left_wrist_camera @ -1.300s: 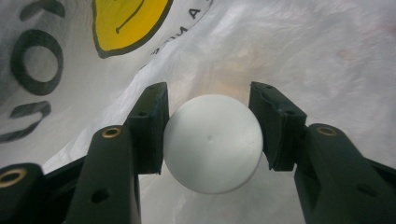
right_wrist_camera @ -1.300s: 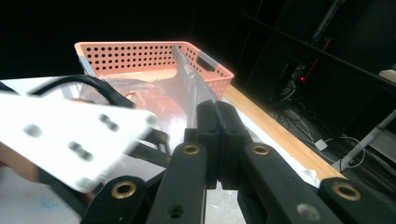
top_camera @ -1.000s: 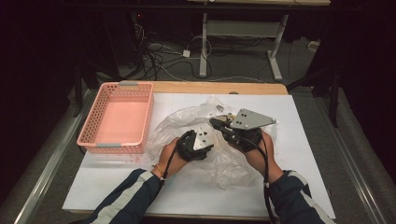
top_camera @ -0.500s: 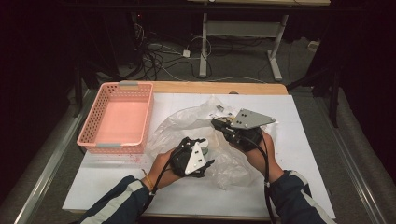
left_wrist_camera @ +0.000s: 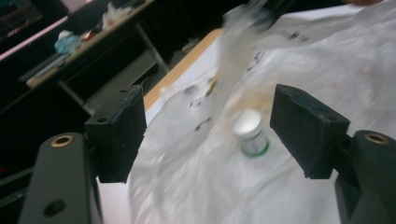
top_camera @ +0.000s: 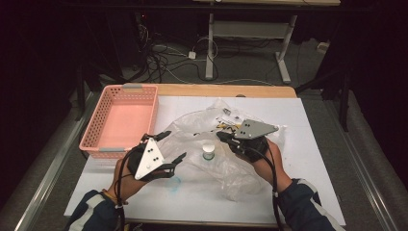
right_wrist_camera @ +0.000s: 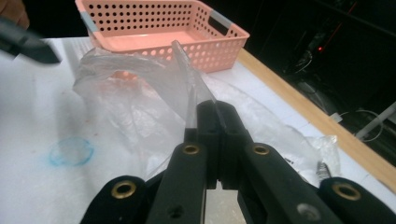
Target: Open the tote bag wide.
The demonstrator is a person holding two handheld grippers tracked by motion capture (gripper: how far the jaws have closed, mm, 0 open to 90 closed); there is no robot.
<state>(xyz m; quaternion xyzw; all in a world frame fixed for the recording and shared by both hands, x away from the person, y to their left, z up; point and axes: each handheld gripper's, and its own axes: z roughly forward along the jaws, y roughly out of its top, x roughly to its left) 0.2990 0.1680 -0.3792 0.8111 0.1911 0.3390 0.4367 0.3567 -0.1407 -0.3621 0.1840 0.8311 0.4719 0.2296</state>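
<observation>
The right gripper [top_camera: 226,137] pinches the bag [top_camera: 216,154] with its jaws clamped on a fold, the left gripper [top_camera: 168,147] has just been opening, nothing between its pads, and the jar [top_camera: 208,152] stands inside the bag, not yet taken out.

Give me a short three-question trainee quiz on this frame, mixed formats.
1. True or false: the right gripper is shut on the plastic bag.
2. Where does the small white-capped jar sit? A) in the pink basket B) on the bag, between the two grippers C) between the left gripper's fingers
3. Fill in: the left gripper's fingers are ____ with nothing between them.

Key: 1 true; 2 B; 3 open
</observation>
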